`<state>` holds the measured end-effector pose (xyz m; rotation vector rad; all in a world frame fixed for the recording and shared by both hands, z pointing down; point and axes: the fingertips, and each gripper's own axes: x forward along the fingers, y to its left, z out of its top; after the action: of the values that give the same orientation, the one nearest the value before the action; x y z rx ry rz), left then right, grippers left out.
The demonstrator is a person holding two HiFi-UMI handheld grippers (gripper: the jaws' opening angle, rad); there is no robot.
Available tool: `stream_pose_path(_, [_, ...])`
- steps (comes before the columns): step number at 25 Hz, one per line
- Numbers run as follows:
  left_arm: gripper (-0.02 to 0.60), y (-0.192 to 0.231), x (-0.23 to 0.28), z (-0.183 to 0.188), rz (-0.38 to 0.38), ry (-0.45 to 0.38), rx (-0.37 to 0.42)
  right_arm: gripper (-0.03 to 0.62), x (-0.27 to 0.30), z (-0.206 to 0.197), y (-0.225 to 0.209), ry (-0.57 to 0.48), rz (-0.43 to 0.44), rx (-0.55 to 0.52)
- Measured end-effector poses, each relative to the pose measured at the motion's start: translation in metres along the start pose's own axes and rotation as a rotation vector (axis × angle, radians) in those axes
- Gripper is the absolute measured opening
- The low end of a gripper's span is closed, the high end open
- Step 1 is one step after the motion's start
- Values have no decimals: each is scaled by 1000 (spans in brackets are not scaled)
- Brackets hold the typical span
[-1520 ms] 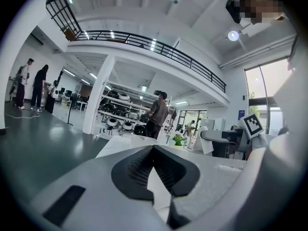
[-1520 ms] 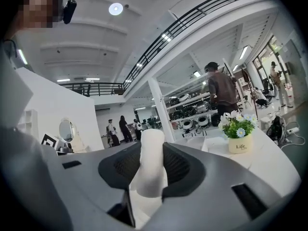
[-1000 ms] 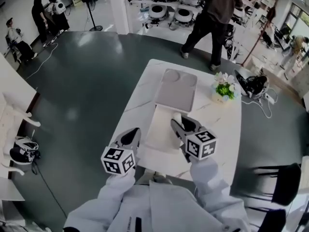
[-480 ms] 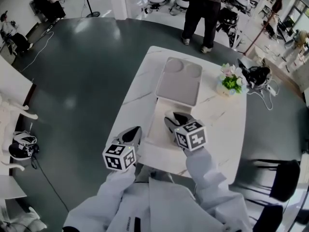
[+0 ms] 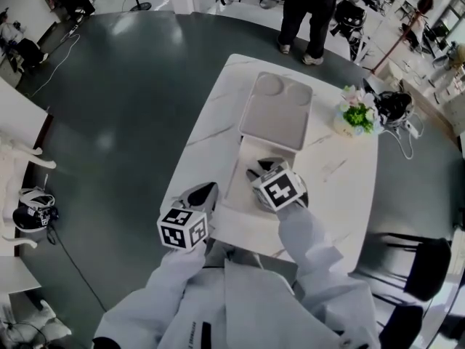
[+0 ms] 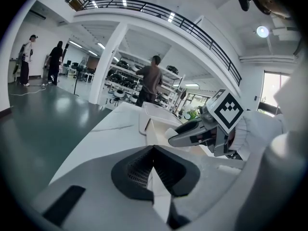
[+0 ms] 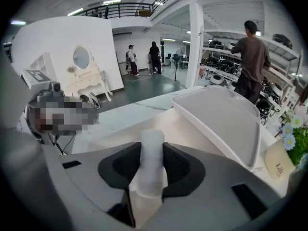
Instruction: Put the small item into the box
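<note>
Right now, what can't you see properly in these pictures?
- Box inside: head view, the right gripper covers part of it.
- Item: right gripper view, its lower end is sunk between the jaws that hold it.
- Card print: right gripper view, too small to read.

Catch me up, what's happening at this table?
A person works with two handheld grippers at a white marble table. The right gripper is shut on a small white cylindrical item and holds it over the shallow cream open box; it has not been let go. The pale grey box lid lies just beyond the box. The left gripper is shut and empty, by the table's near edge.
</note>
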<state>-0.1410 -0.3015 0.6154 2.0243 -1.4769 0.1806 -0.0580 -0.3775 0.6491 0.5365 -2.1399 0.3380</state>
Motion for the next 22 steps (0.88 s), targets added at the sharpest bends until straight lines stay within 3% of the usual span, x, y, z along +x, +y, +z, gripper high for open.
stream_pose_path(9, [-2,9,0,0,9,-2,-6,124,26,-6,-1,118,-7,-127])
stream_pose_path(22, [-2,13,2,2,8,-2,-13,138,40,-10,2,163,14,-121])
